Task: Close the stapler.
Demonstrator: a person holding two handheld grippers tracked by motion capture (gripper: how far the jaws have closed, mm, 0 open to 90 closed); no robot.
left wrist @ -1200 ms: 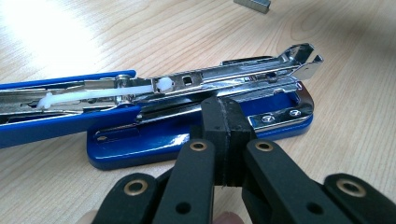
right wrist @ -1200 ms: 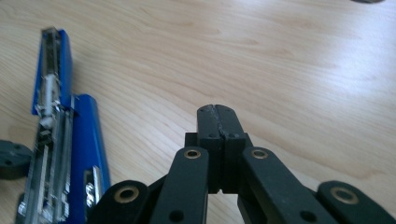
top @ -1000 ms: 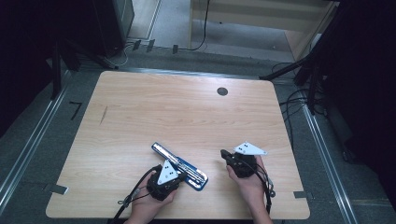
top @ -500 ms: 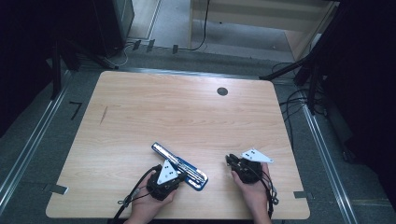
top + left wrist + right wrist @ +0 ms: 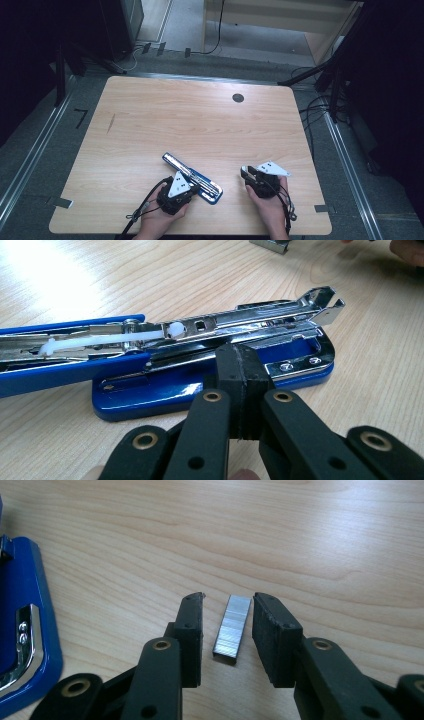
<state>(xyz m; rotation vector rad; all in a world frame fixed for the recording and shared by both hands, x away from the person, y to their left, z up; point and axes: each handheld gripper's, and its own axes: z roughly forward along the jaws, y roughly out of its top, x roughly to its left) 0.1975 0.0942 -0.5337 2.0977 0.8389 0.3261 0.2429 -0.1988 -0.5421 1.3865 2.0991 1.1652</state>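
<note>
While the blue stapler [image 5: 210, 360] lies opened flat on the table [image 5: 200, 120], its magazine channel exposed, the left gripper [image 5: 239, 390] rests closed against its base. The right gripper [image 5: 227, 630], jaws just opening, straddles an unclamped staple strip [image 5: 232, 626].

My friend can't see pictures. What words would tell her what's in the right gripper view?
A small strip of staples lies on the wooden table between the right gripper's two open black jaws, not pinched. Part of a blue stapler sits at the left edge.
</note>
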